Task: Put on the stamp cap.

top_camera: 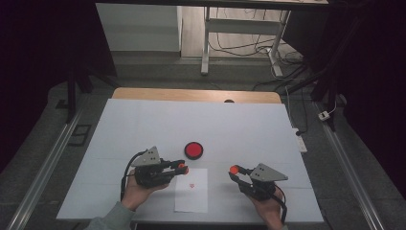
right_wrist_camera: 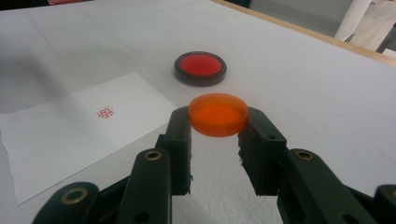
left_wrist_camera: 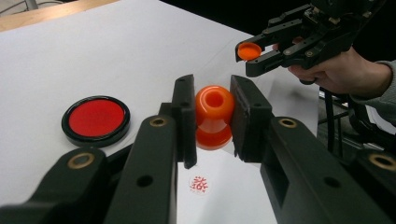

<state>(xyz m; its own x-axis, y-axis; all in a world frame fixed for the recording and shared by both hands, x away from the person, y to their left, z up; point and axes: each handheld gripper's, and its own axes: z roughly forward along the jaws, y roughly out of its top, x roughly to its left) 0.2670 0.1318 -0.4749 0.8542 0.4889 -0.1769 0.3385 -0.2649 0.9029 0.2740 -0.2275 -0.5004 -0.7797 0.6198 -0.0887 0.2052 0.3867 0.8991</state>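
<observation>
From the high view, the left gripper (top_camera: 182,167) and right gripper (top_camera: 234,170) hover near the table's front edge, either side of a paper (top_camera: 191,190) bearing a red mark, with the ink pad (top_camera: 193,150) just beyond. In the left gripper view, the jaws are clamped on an orange stamp (left_wrist_camera: 214,116). In the right gripper view, the jaws pinch its cap (right_wrist_camera: 218,113). Stamping looks done; next comes recapping, which calls for aligning cap and stamp.
</observation>
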